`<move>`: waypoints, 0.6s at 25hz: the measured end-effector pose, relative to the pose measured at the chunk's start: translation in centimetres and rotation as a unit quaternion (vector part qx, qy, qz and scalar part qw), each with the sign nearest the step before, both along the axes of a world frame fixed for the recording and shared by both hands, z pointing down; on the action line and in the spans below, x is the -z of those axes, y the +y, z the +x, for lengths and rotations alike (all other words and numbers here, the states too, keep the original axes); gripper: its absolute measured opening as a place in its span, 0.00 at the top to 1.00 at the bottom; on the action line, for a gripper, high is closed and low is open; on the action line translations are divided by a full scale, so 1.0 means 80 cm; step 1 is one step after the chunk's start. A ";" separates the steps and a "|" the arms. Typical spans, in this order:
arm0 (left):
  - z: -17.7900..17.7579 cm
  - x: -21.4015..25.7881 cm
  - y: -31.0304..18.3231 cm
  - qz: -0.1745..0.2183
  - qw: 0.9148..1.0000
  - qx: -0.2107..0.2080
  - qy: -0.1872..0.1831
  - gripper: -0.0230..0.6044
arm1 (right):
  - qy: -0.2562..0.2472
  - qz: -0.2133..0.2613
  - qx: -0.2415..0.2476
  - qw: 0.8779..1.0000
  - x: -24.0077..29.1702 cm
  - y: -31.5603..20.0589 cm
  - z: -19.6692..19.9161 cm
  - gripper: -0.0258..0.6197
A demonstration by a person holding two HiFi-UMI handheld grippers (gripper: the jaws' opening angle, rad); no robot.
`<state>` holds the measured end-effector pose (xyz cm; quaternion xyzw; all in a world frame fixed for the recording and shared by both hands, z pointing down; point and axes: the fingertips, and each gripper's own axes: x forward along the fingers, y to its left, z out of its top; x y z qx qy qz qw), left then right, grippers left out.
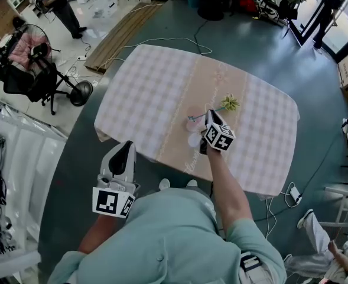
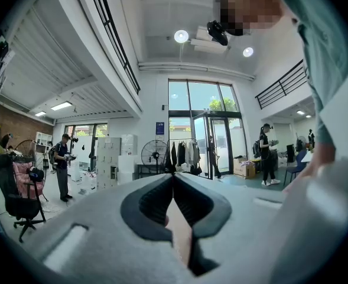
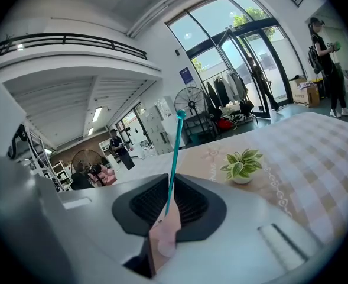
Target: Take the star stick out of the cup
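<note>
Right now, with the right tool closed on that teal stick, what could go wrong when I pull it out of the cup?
The right tool pinches the thin star stick only at its tips, so the stick may slip or swivel. The cup sits right by the tool, so a slanted pull could tip it. The stick's long free end could sweep the potted plant.

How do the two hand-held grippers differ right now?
The right gripper's jaws are closed on the teal star stick, while the left gripper's jaws meet on nothing. The right gripper reaches out over the table, while the left gripper is held back beside the person's body, off the table. Both are the same grey two-jaw tool.
</note>
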<state>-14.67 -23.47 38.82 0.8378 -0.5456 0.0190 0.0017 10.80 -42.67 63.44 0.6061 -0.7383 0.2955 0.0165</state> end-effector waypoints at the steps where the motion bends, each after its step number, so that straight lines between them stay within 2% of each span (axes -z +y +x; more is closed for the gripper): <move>1: 0.000 0.001 0.000 0.000 1.000 0.000 0.000 0.95 | 0.000 0.001 0.001 1.000 0.001 0.000 -0.001 0.92; 15: 0.001 -0.001 0.003 0.002 1.000 -0.006 0.002 0.95 | 0.009 0.013 0.011 1.000 0.015 0.004 -0.009 0.94</move>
